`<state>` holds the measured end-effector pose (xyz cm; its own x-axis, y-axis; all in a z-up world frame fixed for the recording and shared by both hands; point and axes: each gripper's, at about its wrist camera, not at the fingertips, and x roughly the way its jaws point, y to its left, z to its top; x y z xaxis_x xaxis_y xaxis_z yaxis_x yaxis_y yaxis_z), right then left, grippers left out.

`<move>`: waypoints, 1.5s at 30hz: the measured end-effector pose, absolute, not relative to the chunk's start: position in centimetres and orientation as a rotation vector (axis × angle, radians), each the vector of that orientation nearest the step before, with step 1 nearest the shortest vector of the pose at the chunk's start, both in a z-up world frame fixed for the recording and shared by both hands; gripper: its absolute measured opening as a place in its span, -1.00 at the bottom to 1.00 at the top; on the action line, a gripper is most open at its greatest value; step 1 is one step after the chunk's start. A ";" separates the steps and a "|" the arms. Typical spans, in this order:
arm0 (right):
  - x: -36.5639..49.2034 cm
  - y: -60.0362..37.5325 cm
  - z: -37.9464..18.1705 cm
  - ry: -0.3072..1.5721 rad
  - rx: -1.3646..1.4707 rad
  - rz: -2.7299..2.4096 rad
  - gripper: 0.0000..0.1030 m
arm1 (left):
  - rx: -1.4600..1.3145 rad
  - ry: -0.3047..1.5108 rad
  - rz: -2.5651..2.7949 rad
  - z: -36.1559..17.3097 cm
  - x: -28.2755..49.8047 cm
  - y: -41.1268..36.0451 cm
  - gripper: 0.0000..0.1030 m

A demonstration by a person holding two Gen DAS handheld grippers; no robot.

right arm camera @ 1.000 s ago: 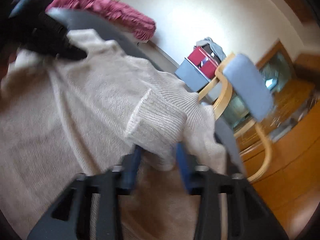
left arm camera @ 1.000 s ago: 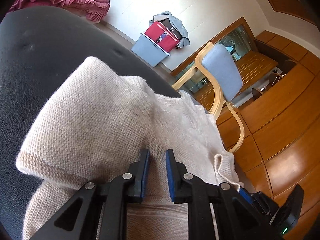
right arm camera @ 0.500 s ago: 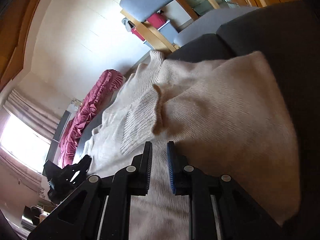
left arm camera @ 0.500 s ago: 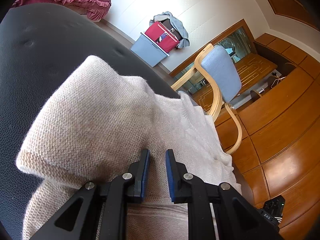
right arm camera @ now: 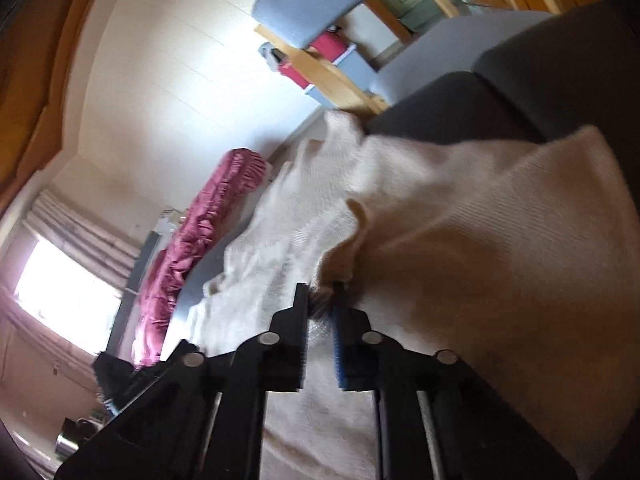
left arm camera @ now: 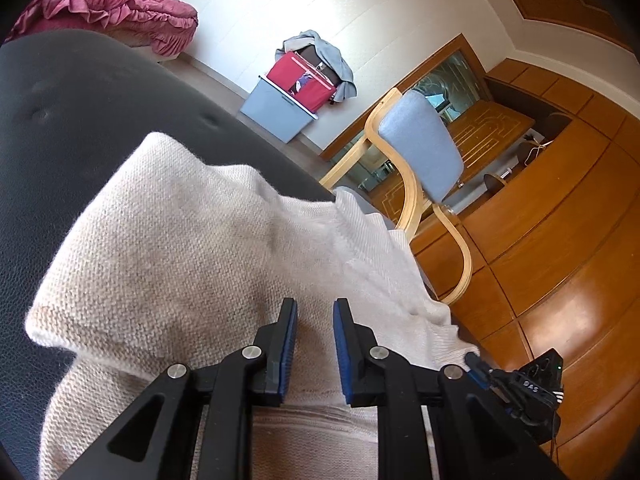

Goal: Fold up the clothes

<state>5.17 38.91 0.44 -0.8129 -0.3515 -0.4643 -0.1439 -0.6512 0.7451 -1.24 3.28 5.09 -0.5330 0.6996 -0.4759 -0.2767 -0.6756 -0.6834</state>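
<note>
A beige knit sweater point(left arm camera: 180, 240) lies partly folded on a black leather cushion point(left arm camera: 80, 100). My left gripper point(left arm camera: 315, 308) sits low on the sweater's near part, its blue pads close together with cloth bunched between them. In the right wrist view, which is blurred, my right gripper point(right arm camera: 320, 294) is shut on a raised edge of the sweater point(right arm camera: 480, 240), and a fold stands up just past its tips. The right gripper's black body point(left arm camera: 516, 384) shows at the lower right of the left wrist view, beside the sweater's edge.
A wooden chair with a blue-grey seat point(left arm camera: 420, 148) stands just past the cushion's far edge on the wood floor point(left arm camera: 560, 280). A grey bin with a red bag point(left arm camera: 288, 100) sits by the white wall. Pink ruffled bedding point(left arm camera: 112, 8) lies far left.
My right gripper went from open around the ribbed cuff to shut on the sweater's edge, and its view swung round. The left gripper has stayed in place on the cloth.
</note>
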 end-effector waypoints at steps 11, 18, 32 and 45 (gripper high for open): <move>9.4 38.7 1.3 -1.284 0.883 -2.615 -0.94 | -1.022 -0.751 2.210 5.1 -1.3 3.0 -0.66; 9.7 39.1 0.6 -1.255 0.951 -2.635 -0.73 | -1.039 -0.744 2.207 4.9 -1.3 3.3 -0.66; 7.7 37.4 2.0 -1.205 0.817 -2.585 -0.91 | -1.065 -0.739 2.211 4.6 -1.7 3.6 -0.66; 10.6 37.2 4.5 -0.938 0.872 -2.920 -0.82 | -1.101 -0.712 2.232 4.2 -1.7 3.8 -0.66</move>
